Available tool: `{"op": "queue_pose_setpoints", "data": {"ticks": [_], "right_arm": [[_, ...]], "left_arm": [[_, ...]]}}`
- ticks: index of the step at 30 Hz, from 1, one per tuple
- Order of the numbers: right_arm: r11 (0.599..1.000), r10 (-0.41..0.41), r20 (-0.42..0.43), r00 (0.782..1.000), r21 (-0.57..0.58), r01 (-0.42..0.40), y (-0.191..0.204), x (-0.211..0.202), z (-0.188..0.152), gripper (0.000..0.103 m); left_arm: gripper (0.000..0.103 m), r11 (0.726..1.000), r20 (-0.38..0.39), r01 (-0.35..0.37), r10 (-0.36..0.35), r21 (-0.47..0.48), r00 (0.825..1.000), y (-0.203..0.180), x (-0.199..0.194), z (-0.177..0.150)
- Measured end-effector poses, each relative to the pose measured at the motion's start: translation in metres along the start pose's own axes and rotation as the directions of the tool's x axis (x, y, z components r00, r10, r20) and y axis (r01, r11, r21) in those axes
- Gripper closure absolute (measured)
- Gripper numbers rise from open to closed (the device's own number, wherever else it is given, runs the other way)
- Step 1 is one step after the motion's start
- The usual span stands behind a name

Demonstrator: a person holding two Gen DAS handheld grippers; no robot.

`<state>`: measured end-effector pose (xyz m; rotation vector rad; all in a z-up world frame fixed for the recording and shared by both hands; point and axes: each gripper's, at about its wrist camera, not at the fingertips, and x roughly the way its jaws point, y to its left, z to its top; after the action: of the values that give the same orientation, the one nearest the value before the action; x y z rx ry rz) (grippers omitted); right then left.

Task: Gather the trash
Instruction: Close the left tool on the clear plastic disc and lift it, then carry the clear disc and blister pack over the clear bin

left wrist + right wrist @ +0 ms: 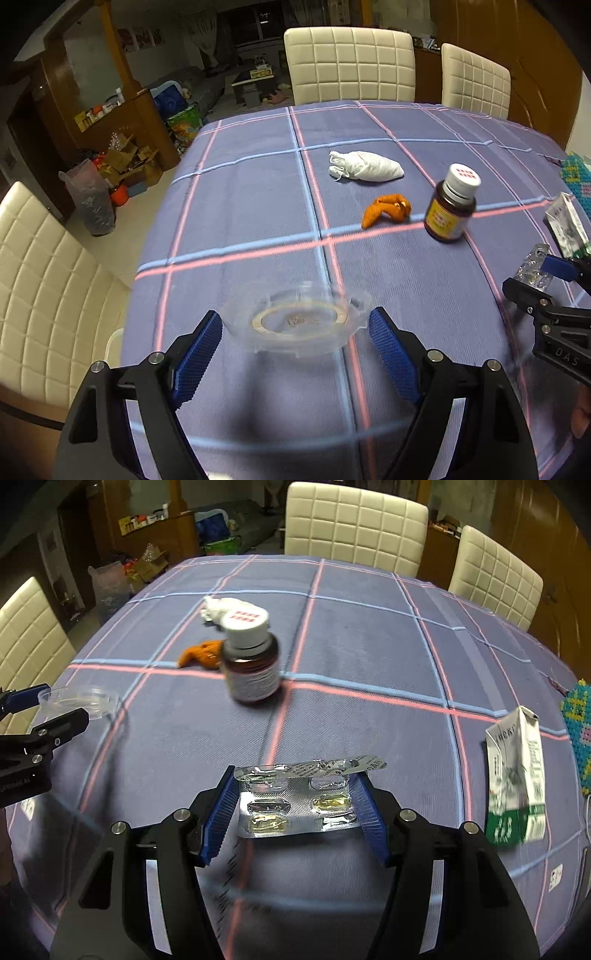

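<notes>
Cream quilted chairs (349, 62) ring a table under a purple plaid cloth (258, 184), with a cluttered room behind. On the cloth stand a brown pill bottle (450, 210) with a white cap, its contents hidden by the dark glass, and at the right edge a white-and-green carton (517, 775), upright with its top torn open; what is inside cannot be seen. Beyond the bottle lie an orange peel (386, 210) and a crumpled white tissue (364, 166). The left gripper (295, 326) is spread wide with a clear plastic lid (299, 321) between its blue pads, each pad at the lid's rim; the lid looks empty and raised above the cloth. The right gripper (293, 805) pinches a silver blister pack (299, 801) by its two side edges, held flat above the cloth; two pockets show yellow capsules, the others look crushed or empty, and foil peels back at the far edge.
</notes>
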<state>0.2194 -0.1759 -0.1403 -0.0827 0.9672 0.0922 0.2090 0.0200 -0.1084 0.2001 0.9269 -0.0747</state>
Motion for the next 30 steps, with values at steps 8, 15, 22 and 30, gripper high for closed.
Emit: {"op": "queue_pose_setpoints", "data": {"ticks": [8,15,22,30], "right_arm": [[1.000,-0.001,0.035,0.999,-0.027,0.002,0.019,-0.034,-0.017,0.041],[0.998,0.012,0.063,0.998,-0.068,-0.008,0.046,-0.057,-0.032,0.041],[0.994,0.023,0.080,0.997,-0.108,-0.015,0.071,-0.070,-0.041,0.041],[0.992,0.034,0.076,0.997,-0.122,-0.024,0.083,-0.070,-0.044,0.041]], "left_arm": [[0.029,1.000,0.032,-0.010,0.011,-0.012,0.999,0.014,-0.036,-0.030],[0.075,0.999,0.014,-0.026,0.026,-0.027,1.000,0.029,-0.050,-0.055],[0.101,0.997,-0.023,0.011,-0.012,-0.072,1.000,0.041,-0.049,-0.074],[0.102,0.996,-0.028,0.030,-0.032,-0.085,0.999,0.045,-0.051,-0.081]]}}
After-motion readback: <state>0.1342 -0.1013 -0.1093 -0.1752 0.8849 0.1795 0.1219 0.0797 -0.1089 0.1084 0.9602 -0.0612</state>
